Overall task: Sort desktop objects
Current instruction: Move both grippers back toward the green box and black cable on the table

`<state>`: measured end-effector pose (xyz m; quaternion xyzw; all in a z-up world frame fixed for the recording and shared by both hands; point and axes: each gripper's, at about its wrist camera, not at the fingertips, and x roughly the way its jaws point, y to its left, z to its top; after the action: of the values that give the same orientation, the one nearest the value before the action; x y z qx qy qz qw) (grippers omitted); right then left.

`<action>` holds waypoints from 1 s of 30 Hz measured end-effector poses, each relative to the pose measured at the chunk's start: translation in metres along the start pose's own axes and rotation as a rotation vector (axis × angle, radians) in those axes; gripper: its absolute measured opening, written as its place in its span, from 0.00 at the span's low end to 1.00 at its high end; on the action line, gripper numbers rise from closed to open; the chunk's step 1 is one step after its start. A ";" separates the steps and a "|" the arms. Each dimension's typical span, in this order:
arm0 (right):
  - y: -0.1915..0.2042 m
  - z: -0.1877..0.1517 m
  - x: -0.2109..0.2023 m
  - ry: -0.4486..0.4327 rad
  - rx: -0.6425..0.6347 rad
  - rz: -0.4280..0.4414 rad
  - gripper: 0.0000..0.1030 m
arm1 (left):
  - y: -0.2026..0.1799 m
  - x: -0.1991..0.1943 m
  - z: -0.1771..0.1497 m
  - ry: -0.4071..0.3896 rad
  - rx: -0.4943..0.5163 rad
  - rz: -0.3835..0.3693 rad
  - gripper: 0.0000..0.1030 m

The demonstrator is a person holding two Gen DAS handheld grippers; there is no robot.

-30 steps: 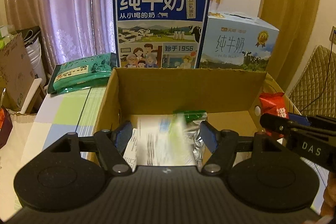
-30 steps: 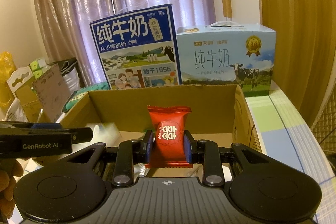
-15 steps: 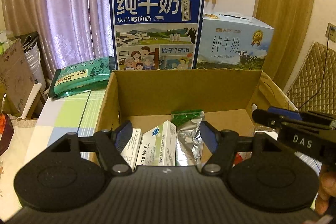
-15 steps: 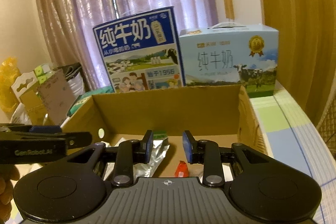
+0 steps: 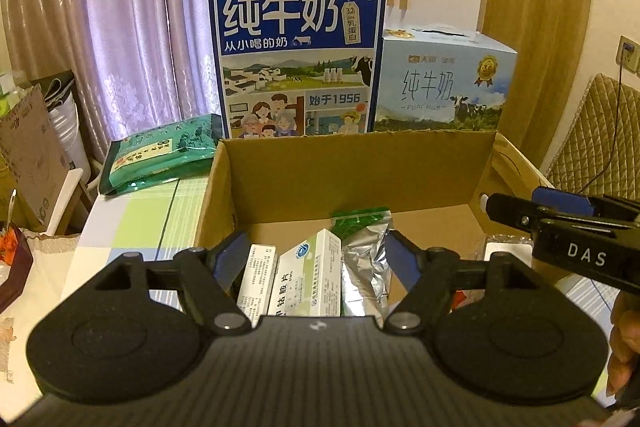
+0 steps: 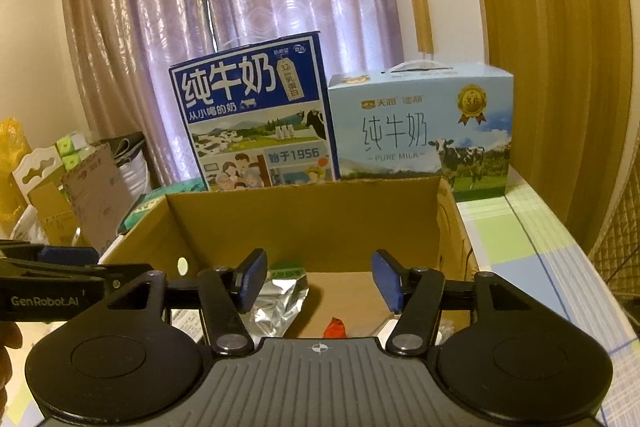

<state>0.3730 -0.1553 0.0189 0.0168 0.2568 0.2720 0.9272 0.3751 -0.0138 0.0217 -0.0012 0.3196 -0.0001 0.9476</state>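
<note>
Both the left tool [image 5: 316, 259] and right tool [image 6: 318, 281] are held spread, empty, above the cardboard box [image 5: 360, 171].

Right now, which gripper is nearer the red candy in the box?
Right. The right gripper hangs open just above the red candy; the left gripper is open over the medicine boxes.

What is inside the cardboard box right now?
Inside the cardboard box: two medicine boxes, a foil pouch with a green packet behind it, and a red candy. The gripper bodies hide the box's near floor.
</note>
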 end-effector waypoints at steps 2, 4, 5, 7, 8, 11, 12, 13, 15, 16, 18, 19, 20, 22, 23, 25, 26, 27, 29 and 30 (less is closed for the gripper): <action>0.000 -0.001 0.000 0.001 0.000 0.000 0.55 | 0.000 -0.003 -0.001 -0.001 0.007 -0.001 0.72; 0.001 -0.002 -0.002 0.000 -0.008 -0.001 0.56 | 0.000 -0.006 -0.002 -0.003 0.018 -0.002 0.73; 0.001 -0.002 -0.003 -0.001 -0.012 -0.003 0.56 | -0.001 -0.008 -0.003 -0.003 0.025 -0.003 0.73; 0.001 -0.003 -0.006 -0.006 -0.021 -0.006 0.56 | -0.002 -0.013 -0.005 -0.007 0.043 -0.005 0.76; 0.001 -0.003 -0.008 -0.009 -0.024 -0.008 0.56 | -0.002 -0.016 -0.005 -0.011 0.051 -0.006 0.78; 0.000 -0.003 -0.014 -0.022 -0.031 -0.013 0.57 | -0.004 -0.026 -0.007 -0.026 0.092 -0.025 0.83; -0.001 -0.004 -0.017 -0.026 -0.035 -0.015 0.57 | -0.005 -0.030 -0.009 -0.031 0.106 -0.030 0.83; -0.002 -0.004 -0.021 -0.031 -0.040 -0.018 0.58 | -0.007 -0.033 -0.011 -0.034 0.125 -0.038 0.83; -0.004 -0.006 -0.029 -0.041 -0.038 -0.023 0.59 | -0.010 -0.038 -0.017 -0.032 0.161 -0.048 0.83; -0.005 -0.007 -0.035 -0.045 -0.034 -0.023 0.59 | -0.013 -0.041 -0.020 -0.026 0.181 -0.055 0.83; -0.006 -0.012 -0.045 -0.051 -0.032 -0.024 0.61 | -0.018 -0.046 -0.028 -0.016 0.218 -0.068 0.83; -0.007 -0.014 -0.050 -0.051 -0.036 -0.022 0.62 | -0.020 -0.049 -0.033 -0.015 0.238 -0.075 0.83; -0.007 -0.017 -0.055 -0.049 -0.042 -0.020 0.62 | -0.022 -0.052 -0.038 -0.015 0.252 -0.083 0.84; -0.009 -0.024 -0.064 -0.042 -0.052 -0.021 0.63 | -0.026 -0.060 -0.048 -0.017 0.272 -0.107 0.84; -0.010 -0.027 -0.068 -0.037 -0.055 -0.022 0.63 | -0.028 -0.064 -0.054 -0.017 0.283 -0.116 0.85; -0.014 -0.035 -0.077 -0.025 -0.061 -0.027 0.63 | -0.033 -0.070 -0.066 -0.008 0.314 -0.132 0.85; -0.016 -0.039 -0.081 -0.018 -0.063 -0.032 0.63 | -0.036 -0.072 -0.072 0.000 0.336 -0.140 0.85; -0.018 -0.043 -0.085 -0.008 -0.066 -0.038 0.64 | -0.039 -0.075 -0.077 0.006 0.355 -0.142 0.85; -0.021 -0.051 -0.093 0.015 -0.070 -0.040 0.64 | -0.042 -0.079 -0.088 0.028 0.380 -0.156 0.85; -0.022 -0.055 -0.097 0.027 -0.073 -0.033 0.64 | -0.043 -0.080 -0.093 0.037 0.388 -0.162 0.85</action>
<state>0.2874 -0.2295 0.0127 -0.0251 0.2594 0.2662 0.9280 0.2554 -0.0569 -0.0035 0.1556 0.3298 -0.1380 0.9209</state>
